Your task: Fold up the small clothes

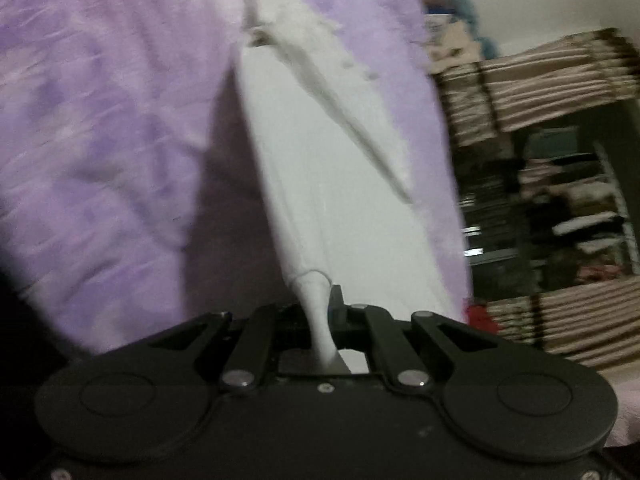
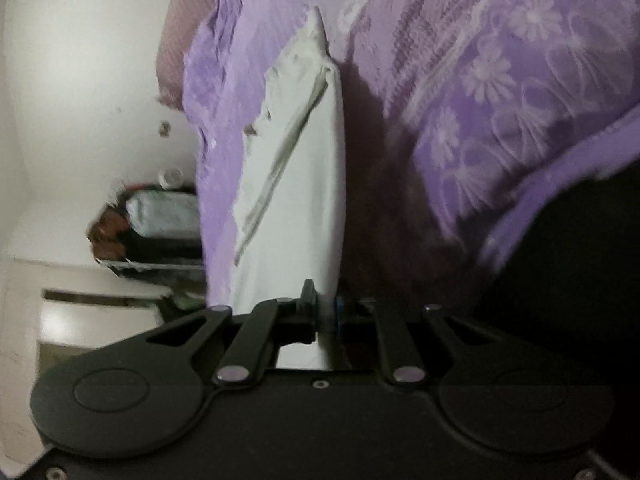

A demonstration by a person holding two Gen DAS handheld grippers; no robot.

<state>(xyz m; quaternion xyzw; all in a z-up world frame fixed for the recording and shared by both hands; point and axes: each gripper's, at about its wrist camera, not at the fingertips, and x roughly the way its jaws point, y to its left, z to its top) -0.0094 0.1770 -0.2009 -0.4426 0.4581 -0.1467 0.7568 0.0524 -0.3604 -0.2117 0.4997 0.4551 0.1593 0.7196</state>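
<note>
A small white garment stretches away from my left gripper, which is shut on its near edge. The cloth is bunched to a thin neck between the jaws and widens toward a crumpled far end. In the right wrist view the same white garment runs up from my right gripper, shut on another part of its edge. It hangs taut and lifted off a purple floral bedspread, casting a dark shadow to its right. The bedspread fills the left of the left wrist view, blurred.
Stacks of striped folded textiles and cluttered shelves stand beyond the bed's right edge. On the other side are a white wall, a low shelf holding bags and a pale floor.
</note>
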